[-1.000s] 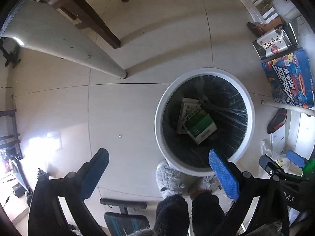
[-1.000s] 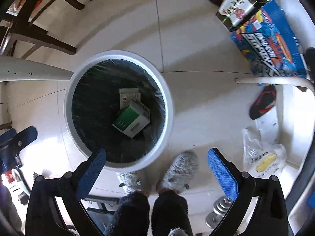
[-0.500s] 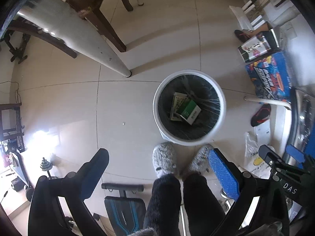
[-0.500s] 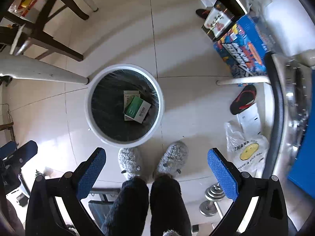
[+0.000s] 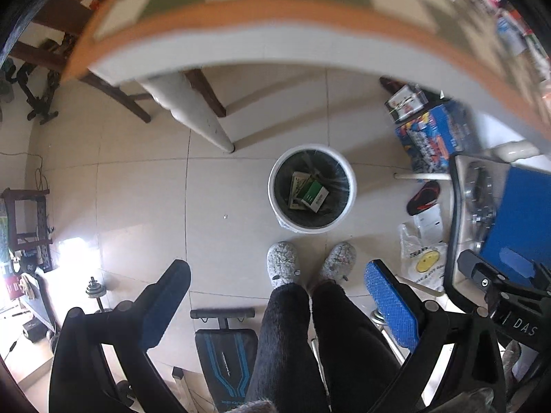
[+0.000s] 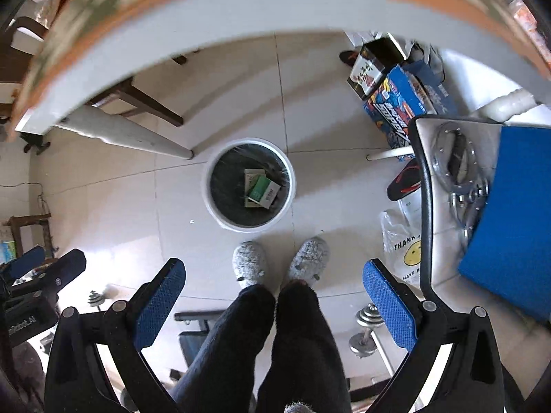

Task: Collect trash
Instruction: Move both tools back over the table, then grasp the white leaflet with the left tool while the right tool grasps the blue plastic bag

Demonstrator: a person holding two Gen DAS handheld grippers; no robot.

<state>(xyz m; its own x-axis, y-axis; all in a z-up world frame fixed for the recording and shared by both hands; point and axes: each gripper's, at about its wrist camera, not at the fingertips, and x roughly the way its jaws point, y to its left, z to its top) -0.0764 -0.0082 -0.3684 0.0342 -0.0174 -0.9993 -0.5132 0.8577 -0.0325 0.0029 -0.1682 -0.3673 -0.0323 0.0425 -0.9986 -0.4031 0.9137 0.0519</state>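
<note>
Pale floor tiles fill both downward views, seen from well above. Nearest the cameras, the left tongs (image 5: 275,304) and the right tongs (image 6: 273,301) are held with their blue pads wide apart and nothing between them. Just beyond, a person's dark trouser legs and grey fluffy slippers (image 6: 249,265) are seen standing on the floor. Directly past the toes sits a white trash bin (image 6: 220,218) lined with a dark bag, and a green box (image 6: 263,191) lies on a paler carton inside it. Farther off, at the upper edge of each view, the orange-trimmed edge of the surface (image 5: 275,10) is blurred, with a checked cloth on top.

No further trash is visible within reach, so what lies on the surface cannot be told. As a judgement, the near edge of the surface could be struck by either tongs if they are raised, since it looms close and blurred. A wrong item could also be seized from the clutter on the floor on the right.
</note>
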